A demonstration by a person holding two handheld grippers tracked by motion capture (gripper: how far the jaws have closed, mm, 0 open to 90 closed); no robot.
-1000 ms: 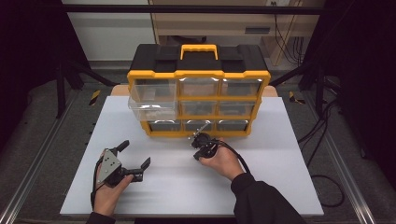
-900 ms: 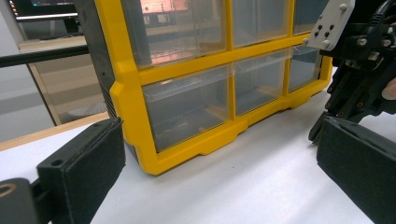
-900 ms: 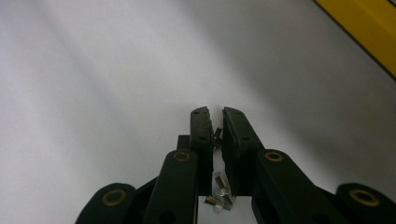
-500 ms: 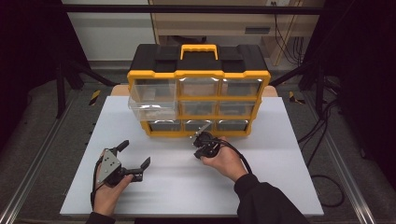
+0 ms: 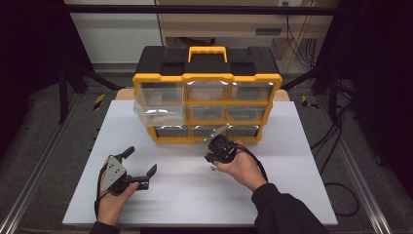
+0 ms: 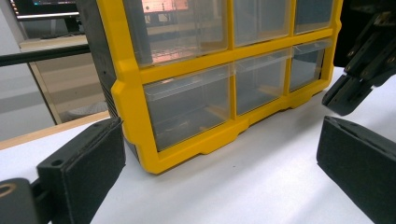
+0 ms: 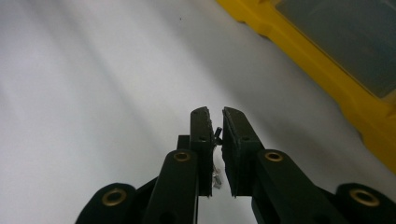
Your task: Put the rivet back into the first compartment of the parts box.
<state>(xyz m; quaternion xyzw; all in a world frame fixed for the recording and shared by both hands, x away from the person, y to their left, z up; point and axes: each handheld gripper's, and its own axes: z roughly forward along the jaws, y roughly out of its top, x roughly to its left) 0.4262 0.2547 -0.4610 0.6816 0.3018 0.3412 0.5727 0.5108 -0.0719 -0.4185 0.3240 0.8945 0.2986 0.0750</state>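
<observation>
Item: small screw [image 7: 217, 134], pinched in my right gripper [image 7: 215, 122] above the desk [image 5: 195, 195], near the organizer [image 5: 207, 78]. Light, rigid, slippery; I'd grip the shank. Left gripper [image 5: 141, 163] apart, idle.

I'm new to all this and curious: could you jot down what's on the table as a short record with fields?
Surface: white table
Main thing: yellow-and-black drawer organizer, clear drawers, top-left drawer pulled out
Left tool: open, holds nothing
Right tool: shut on a small dark screw, in front of the organizer's bottom row
</observation>
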